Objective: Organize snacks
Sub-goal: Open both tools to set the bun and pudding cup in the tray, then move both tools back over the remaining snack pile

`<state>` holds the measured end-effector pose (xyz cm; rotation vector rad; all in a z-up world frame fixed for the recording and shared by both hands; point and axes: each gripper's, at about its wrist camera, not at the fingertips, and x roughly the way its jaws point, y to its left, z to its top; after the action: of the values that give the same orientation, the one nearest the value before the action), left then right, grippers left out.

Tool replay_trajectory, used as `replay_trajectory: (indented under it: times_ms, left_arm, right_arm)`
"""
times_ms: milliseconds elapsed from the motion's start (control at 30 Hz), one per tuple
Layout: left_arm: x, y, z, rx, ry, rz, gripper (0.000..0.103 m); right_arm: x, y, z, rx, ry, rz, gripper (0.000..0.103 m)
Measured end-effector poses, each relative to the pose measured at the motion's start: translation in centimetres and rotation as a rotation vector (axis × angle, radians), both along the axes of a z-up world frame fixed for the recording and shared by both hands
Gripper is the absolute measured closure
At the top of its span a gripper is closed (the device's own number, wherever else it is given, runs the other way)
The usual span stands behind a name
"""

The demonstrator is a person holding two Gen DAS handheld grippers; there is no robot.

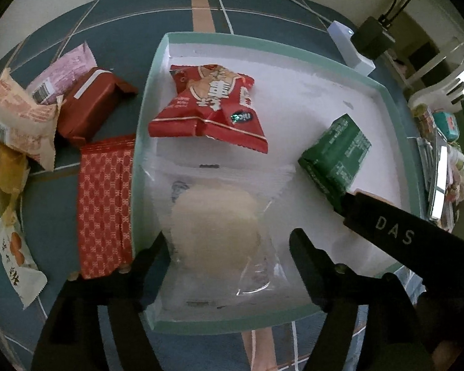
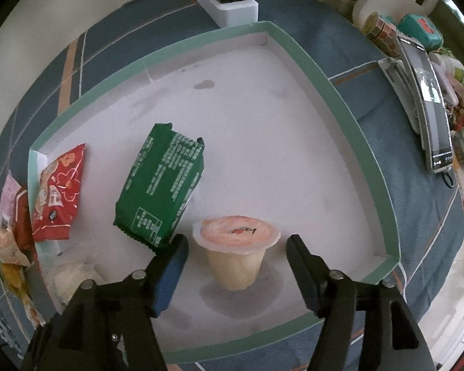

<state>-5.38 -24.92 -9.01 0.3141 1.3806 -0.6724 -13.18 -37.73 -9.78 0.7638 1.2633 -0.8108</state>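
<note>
A: What does the left wrist view show?

B: The left gripper (image 1: 229, 244) has its fingers spread apart on either side of a clear-wrapped pale cake (image 1: 215, 232), not pressing it. The cake lies at the near left of the green-rimmed tray (image 1: 153, 71). A red snack bag (image 1: 210, 105) sits further in, a green packet (image 1: 335, 154) to the right. More snacks lie on the blue cloth (image 1: 123, 37) left of the tray, among them a red patterned packet (image 1: 103, 207).

A: And the right wrist view?

B: The right gripper (image 2: 236, 249) is also spread, holding nothing. A jelly cup (image 2: 236, 253) stands upright between the fingers, clear of both pads. The green packet (image 2: 162, 185) leans just left of it, at the left finger (image 2: 170, 266). A phone (image 2: 427, 105) lies far right, outside the tray.
</note>
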Motion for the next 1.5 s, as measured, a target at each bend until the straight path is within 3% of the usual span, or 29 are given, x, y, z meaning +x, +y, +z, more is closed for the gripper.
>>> replay_trajectory:
  times_ms: [133,233,367,700,1100,1267,1500]
  left_arm:
    - [-0.2,-0.4,-0.1,0.007,0.004,-0.008,0.022]
    - [-0.5,-0.7,0.0,-0.005,0.022,-0.011,0.014]
    - [-0.8,-1.0,0.8,-0.011,-0.006,-0.017,0.002]
    - [0.5,-0.2,3.2,0.009,-0.103,0.047,0.001]
    - [5.9,7.0,5.2,-0.02,-0.085,0.318,0.002]
    - [8.8,11.7,5.7,-0.005,-0.123,0.476,0.002]
    - [11.1,17.2,6.4,0.045,-0.18,0.62,0.002]
  right_arm:
    - [-0.1,0.1,0.1,-0.011,0.007,-0.011,0.013]
    - [-0.1,-0.2,0.3,-0.024,0.002,-0.019,0.0]
    - [-0.2,-0.2,0.8,-0.039,-0.011,-0.023,0.0]
    - [-0.1,-0.8,2.9,-0.068,-0.048,-0.027,0.0]
    - [-0.9,0.0,3.9,-0.086,-0.059,-0.009,0.0]
    - [0.1,1.1,4.8,-0.107,-0.072,0.038,0.0]
    - [1.4,3.0,6.6,-0.14,-0.102,0.089,0.0]
